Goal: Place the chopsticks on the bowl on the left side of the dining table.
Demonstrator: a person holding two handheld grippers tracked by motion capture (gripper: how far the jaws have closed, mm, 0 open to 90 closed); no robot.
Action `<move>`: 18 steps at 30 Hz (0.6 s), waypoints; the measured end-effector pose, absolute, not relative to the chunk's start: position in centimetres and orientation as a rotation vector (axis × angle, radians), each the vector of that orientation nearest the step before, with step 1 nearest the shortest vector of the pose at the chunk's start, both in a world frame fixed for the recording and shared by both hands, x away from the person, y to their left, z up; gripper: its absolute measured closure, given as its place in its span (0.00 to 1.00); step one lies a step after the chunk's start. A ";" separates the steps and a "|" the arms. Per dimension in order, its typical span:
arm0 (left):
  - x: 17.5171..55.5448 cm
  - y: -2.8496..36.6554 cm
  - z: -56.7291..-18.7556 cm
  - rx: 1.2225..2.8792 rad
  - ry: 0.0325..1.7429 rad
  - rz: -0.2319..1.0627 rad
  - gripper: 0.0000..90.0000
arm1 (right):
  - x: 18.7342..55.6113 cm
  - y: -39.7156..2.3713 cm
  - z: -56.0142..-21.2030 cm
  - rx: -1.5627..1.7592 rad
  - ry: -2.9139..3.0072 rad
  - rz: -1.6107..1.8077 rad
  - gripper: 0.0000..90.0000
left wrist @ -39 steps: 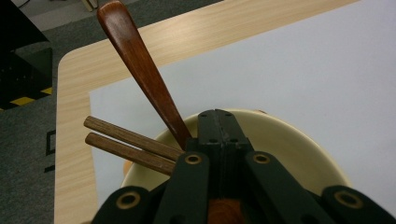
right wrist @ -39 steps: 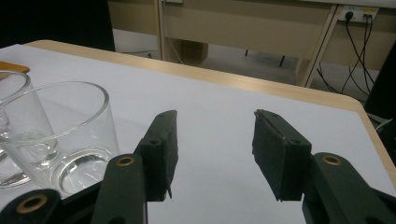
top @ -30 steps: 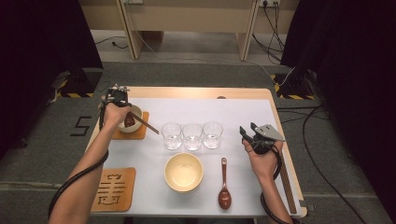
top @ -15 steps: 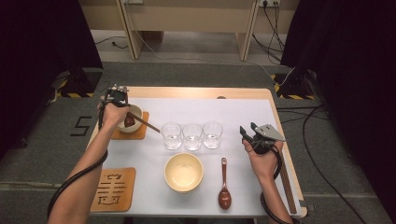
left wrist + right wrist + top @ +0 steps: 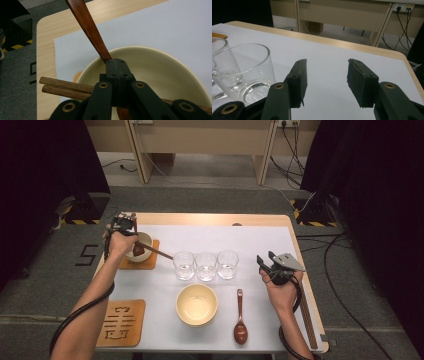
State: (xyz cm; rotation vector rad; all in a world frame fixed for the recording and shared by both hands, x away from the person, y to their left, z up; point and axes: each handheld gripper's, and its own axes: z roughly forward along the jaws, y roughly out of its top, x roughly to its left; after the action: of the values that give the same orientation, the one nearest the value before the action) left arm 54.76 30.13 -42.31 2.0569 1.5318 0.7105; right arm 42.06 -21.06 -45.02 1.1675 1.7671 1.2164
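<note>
At the table's far left, a small cream bowl (image 5: pixel 144 240) (image 5: pixel 160 75) stands on an orange coaster (image 5: pixel 147 262). My left gripper (image 5: pixel 131 231) (image 5: pixel 117 65) hangs over it, shut on the handle of a dark wooden spoon (image 5: pixel 138 251) (image 5: pixel 86 23) whose head lies inside the bowl. A pair of wooden chopsticks (image 5: pixel 159 253) (image 5: pixel 66 87) rests across the bowl's rim, pointing right. My right gripper (image 5: pixel 264 265) (image 5: pixel 327 80) is held near the table's right side, open, with nothing between its jaws.
Three clear glasses (image 5: pixel 206 265) stand in a row mid-table; the nearest glass (image 5: pixel 244 72) is left of the right jaws. A larger cream bowl (image 5: pixel 197 304), a second wooden spoon (image 5: pixel 240 320) and a patterned coaster (image 5: pixel 121 322) lie near the front edge.
</note>
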 end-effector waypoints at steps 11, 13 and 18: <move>54.5 30.3 -42.6 2.049 1.560 0.690 0.99 | 42.1 -21.0 -45.0 1.168 1.774 1.213 0.56; 54.5 30.4 -42.6 2.048 1.561 0.693 0.99 | 42.1 -21.0 -45.0 1.166 1.774 1.212 0.56; 54.2 30.5 -42.5 2.043 1.562 0.697 0.99 | 42.1 -21.0 -45.1 1.167 1.774 1.212 0.56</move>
State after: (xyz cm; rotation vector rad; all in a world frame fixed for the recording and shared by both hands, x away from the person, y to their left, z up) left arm 54.25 30.54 -42.49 2.0432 1.5624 0.6970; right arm 42.07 -21.01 -45.05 1.1670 1.7739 1.2122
